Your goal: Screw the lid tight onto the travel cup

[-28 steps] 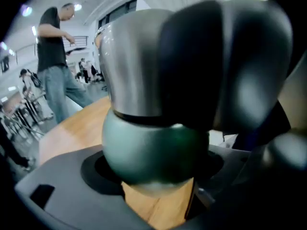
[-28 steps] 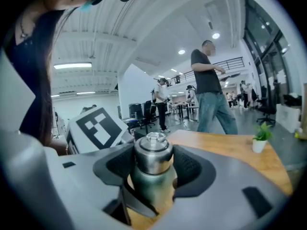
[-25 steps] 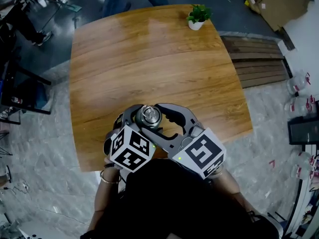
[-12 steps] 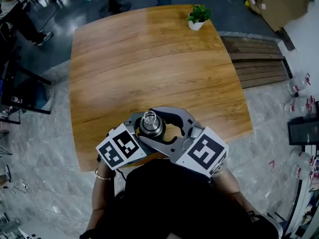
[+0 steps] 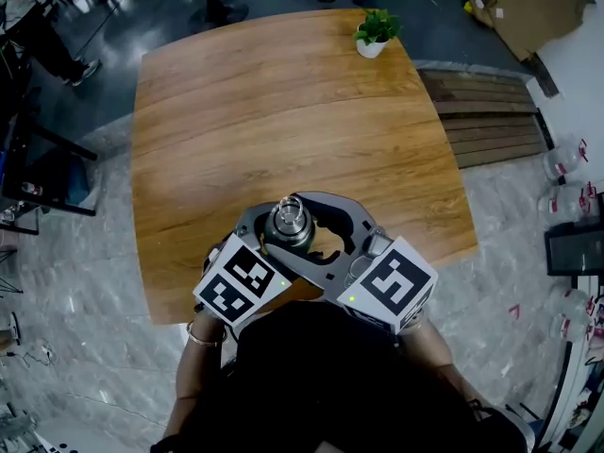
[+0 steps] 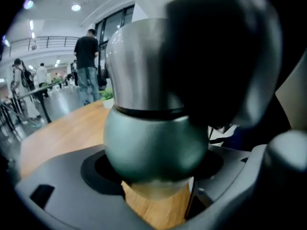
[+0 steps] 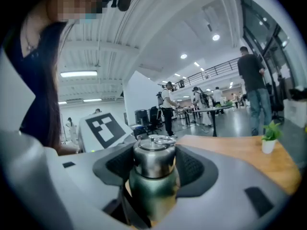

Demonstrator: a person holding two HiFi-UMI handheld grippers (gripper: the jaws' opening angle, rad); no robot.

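Note:
A travel cup [image 5: 288,223] with a green body [image 6: 156,143] and a steel lid [image 7: 153,159] is held upright over the near edge of the wooden table [image 5: 283,111]. My left gripper [image 5: 272,242] is shut on the green body, whose round bulge sits in the hollows of its jaws in the left gripper view [image 6: 153,186]. My right gripper [image 5: 310,229] is shut on the steel lid, with its dark ribbed pads [image 7: 194,169] on either side of it. The cup's base is hidden.
A small potted plant [image 5: 376,31] stands at the table's far right corner. Wooden slats [image 5: 491,111] lie on the floor right of the table. Several people stand and walk in the hall beyond the far edge [image 7: 252,87].
My left gripper's marker cube has swung round the cup and partly back. The cup has shifted slightly between the two grippers, and both stay shut on it.

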